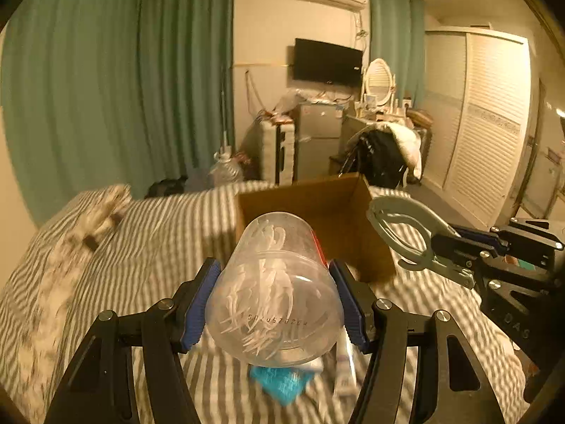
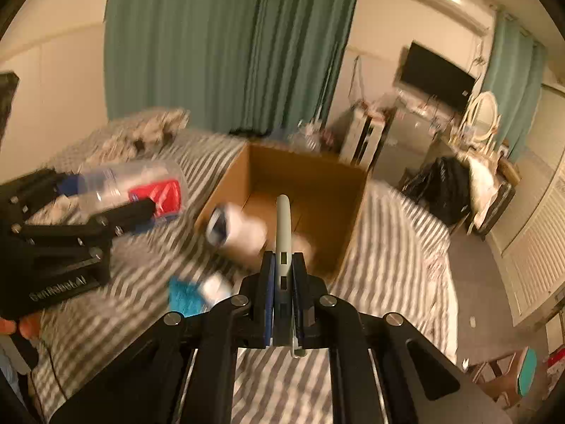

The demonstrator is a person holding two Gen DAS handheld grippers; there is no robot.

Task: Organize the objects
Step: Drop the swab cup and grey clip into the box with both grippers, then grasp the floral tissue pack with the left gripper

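Left gripper (image 1: pixel 275 300): pads clamped on the sides of a clear jar (image 1: pixel 273 289), which lies tilted with its base toward the camera and its far end aimed at the box (image 1: pixel 310 212); white picks are loose inside and a red label shows on one side. Directly below these tongs, on the striped bed (image 1: pixel 123 247), lie a blue cloth (image 1: pixel 279 383) and a small tube (image 1: pixel 344 364), both untouched and blurred. The box stands open just ahead of and beyond the left tongs, slightly to their right. Right gripper (image 2: pixel 282 275): pads shut flat on the handle of a grey clip (image 2: pixel 283 233), seen edge-on, its ring end pointing forward over the near wall of the box; from the left wrist view the clip's open loop sits just right of the box corner. A white bottle (image 2: pixel 236 229) lies ahead-left of the right tongs, at the box's near-left corner, too blurred to tell if it touches the cardboard. Judgement: both loads are on the way to the box and not yet inside. To do this well, carry each one past the near wall before opening, lower it close to the floor of the box, and release one side at a time so the grippers do not meet over the opening. Jar is smooth and round; keep squeeze steady and level, since it could roll out between the pads.
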